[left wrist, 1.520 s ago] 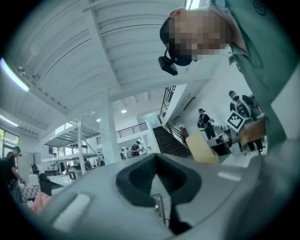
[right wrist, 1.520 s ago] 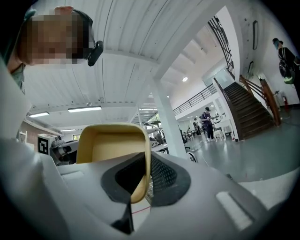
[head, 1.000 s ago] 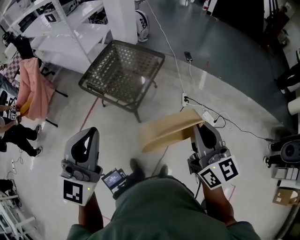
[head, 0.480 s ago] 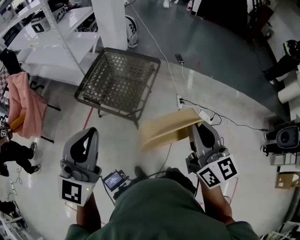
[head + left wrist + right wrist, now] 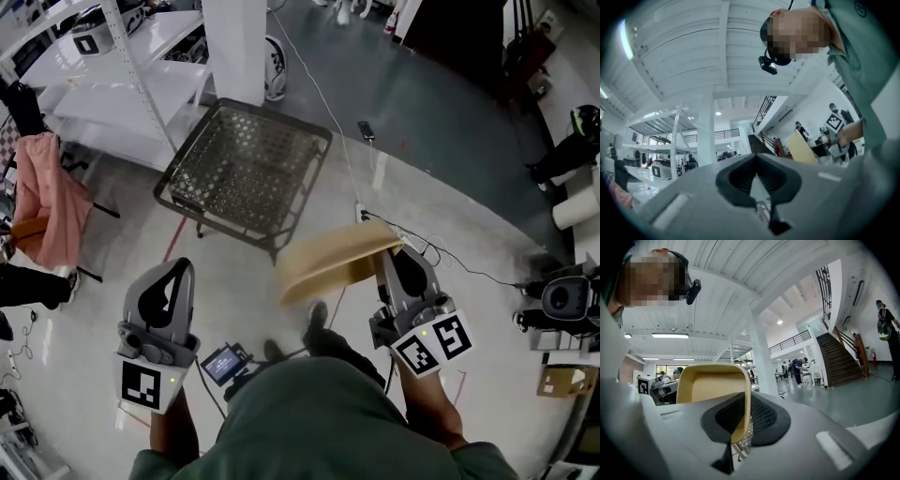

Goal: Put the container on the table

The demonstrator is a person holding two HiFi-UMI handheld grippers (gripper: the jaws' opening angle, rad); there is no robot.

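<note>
A tan, shallow plastic container [image 5: 333, 258] hangs tilted over the floor, and my right gripper [image 5: 395, 255] is shut on its rim. In the right gripper view the container [image 5: 710, 385] stands on edge with its wall pinched by the right gripper [image 5: 749, 401]. My left gripper [image 5: 173, 270] is held at the left, shut and with nothing in it; its pads meet in the left gripper view [image 5: 756, 159]. The container [image 5: 801, 147] also shows there, off to the right. A dark metal mesh table [image 5: 248, 169] stands ahead on the floor.
White shelving [image 5: 122, 66] and a white pillar [image 5: 234, 47] stand behind the mesh table. A pink cloth [image 5: 52, 192] hangs at the left. Cables and a power strip [image 5: 375, 202] lie on the floor, with a phone [image 5: 367, 131] beyond. Equipment [image 5: 562, 300] sits at the right.
The person has stepped forward, with one foot now showing ahead. Both grippers keep their pose, and the container stays in the right gripper.
</note>
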